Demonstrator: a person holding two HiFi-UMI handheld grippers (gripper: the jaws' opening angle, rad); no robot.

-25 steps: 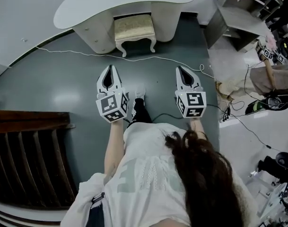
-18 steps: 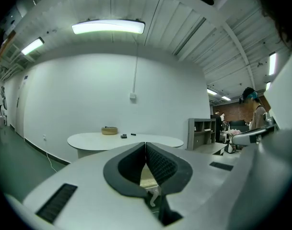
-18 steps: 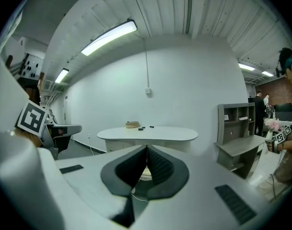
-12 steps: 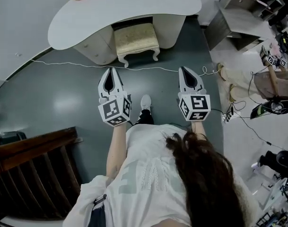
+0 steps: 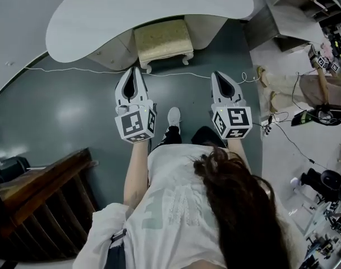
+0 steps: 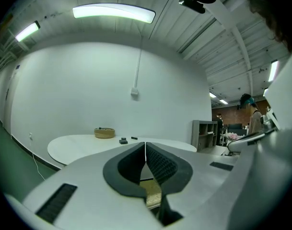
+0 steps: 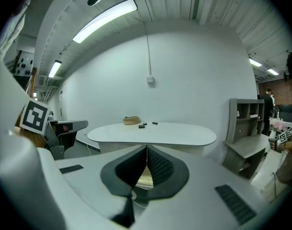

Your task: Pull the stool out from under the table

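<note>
A stool [image 5: 162,40] with a beige cushioned seat and white curved legs stands half tucked under a white oval table [image 5: 97,15]. Through each gripper's jaws a bit of the cushion shows: stool [image 6: 153,194], stool [image 7: 146,179]. My left gripper [image 5: 135,70] is shut and empty, its tips a short way in front of the stool's front left leg. On the other side, my right gripper [image 5: 217,74] is shut and empty, off the stool's front right corner. Neither touches the stool.
A white cable [image 5: 92,72] runs across the grey floor in front of the stool. A dark wooden railing [image 5: 41,206] is at the lower left. A grey shelf unit [image 5: 296,10] stands right of the table, with a seated person [image 5: 310,88] and cables beyond. A basket [image 6: 104,132] sits on the table.
The person has stepped forward: the table and stool sit closer and lower in the head view. Both grippers have come nearer to the stool, still shut.
</note>
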